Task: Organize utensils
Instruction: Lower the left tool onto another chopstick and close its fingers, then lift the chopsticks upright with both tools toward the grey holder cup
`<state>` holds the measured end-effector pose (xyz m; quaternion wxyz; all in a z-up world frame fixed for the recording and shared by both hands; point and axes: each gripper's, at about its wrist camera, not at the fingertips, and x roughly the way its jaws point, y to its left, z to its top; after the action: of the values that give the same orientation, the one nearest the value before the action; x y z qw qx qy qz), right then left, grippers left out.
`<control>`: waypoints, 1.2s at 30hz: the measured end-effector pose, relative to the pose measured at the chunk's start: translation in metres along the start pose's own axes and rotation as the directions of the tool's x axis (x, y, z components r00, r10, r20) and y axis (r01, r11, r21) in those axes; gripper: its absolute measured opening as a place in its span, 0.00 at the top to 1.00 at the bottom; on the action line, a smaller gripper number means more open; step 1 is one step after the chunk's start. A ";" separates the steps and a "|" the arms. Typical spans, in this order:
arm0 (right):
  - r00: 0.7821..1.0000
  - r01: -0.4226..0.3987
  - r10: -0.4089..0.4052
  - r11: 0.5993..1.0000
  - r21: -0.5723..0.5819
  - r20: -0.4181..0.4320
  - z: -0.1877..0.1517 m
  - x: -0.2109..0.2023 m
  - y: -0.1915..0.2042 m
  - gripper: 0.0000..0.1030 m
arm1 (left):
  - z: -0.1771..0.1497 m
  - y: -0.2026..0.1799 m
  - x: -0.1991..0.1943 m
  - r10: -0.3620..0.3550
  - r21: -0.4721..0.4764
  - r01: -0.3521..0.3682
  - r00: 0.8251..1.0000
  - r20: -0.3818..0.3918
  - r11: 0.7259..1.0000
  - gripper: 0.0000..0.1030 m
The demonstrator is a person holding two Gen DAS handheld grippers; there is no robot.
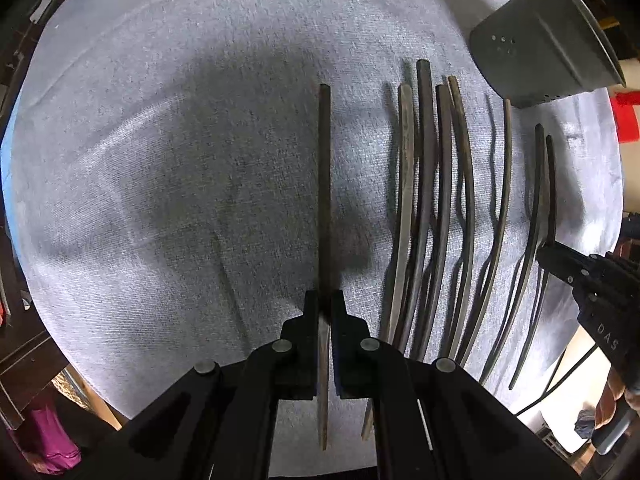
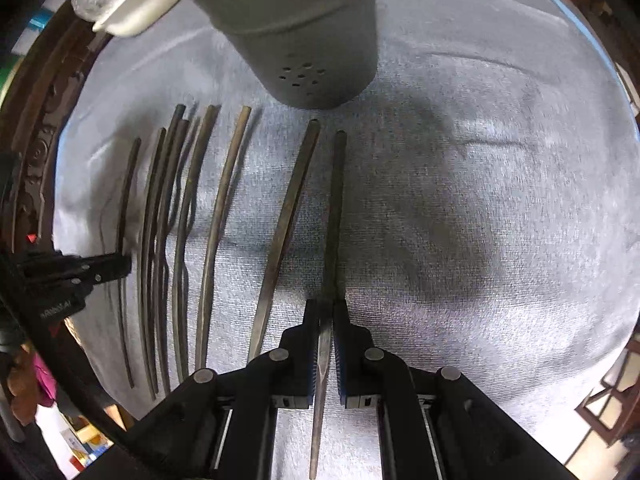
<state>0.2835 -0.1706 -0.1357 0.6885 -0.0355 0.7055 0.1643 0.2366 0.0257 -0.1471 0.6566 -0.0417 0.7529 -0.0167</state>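
Several dark chopsticks (image 1: 428,208) lie side by side on a grey-blue cloth (image 1: 160,160); they also show in the right wrist view (image 2: 216,220). My left gripper (image 1: 325,304) is shut on one chopstick (image 1: 325,184) that points straight ahead. My right gripper (image 2: 327,312) is shut on another chopstick (image 2: 334,208). A grey perforated utensil holder (image 2: 304,28) stands at the far end of the row, also seen in the left wrist view (image 1: 548,40). The right gripper shows in the left wrist view (image 1: 538,249), and the left gripper in the right wrist view (image 2: 127,267).
A pale container (image 2: 132,4) sits at the cloth's far edge behind the holder. Dark carved wooden furniture (image 2: 36,152) borders the cloth. A pink object (image 1: 48,436) lies below the table edge.
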 end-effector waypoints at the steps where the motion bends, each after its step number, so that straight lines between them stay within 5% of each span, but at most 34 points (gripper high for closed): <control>1: 1.000 0.002 -0.002 1.000 -0.003 0.006 0.000 0.000 0.002 0.91 | 0.001 0.001 -0.001 -0.001 -0.001 0.001 1.000 0.015 1.000 0.94; 7: 0.985 -0.098 0.085 0.992 0.078 0.152 -0.030 -0.013 -0.023 0.94 | -0.009 0.020 -0.026 -0.065 -0.048 0.073 0.986 0.154 0.996 0.94; 11: 0.935 -0.150 0.093 0.978 0.143 0.342 -0.050 -0.040 -0.044 0.94 | -0.018 0.029 -0.054 -0.077 -0.100 0.117 0.939 0.336 0.988 0.94; 14: 0.873 -0.153 0.056 0.974 0.164 0.484 -0.057 -0.061 -0.048 0.94 | -0.029 0.023 -0.078 -0.053 -0.149 0.139 0.880 0.472 0.979 0.94; 22: 0.629 -0.019 -0.101 0.989 0.145 0.771 -0.075 -0.103 -0.029 0.94 | -0.047 0.022 -0.088 0.008 -0.177 0.183 0.672 0.740 0.967 0.94; 27: 0.524 0.063 -0.170 0.985 0.161 0.834 -0.089 -0.112 -0.022 0.94 | -0.071 0.024 -0.090 0.071 -0.185 0.127 0.606 0.792 0.975 0.94; 30: 0.499 0.107 -0.180 0.983 0.146 0.848 -0.098 -0.114 -0.016 0.94 | -0.082 0.023 -0.100 0.073 -0.169 0.110 0.588 0.805 0.979 0.94; 36: 0.484 0.118 -0.167 0.985 0.125 0.859 -0.124 -0.120 -0.008 0.94 | -0.100 0.018 -0.103 0.067 -0.138 0.084 0.564 0.823 0.987 0.93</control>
<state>0.1722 -0.2338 -0.0192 0.9608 0.0104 0.2635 0.0851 0.1502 0.0496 -0.0334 0.9262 -0.1011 0.3579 0.0624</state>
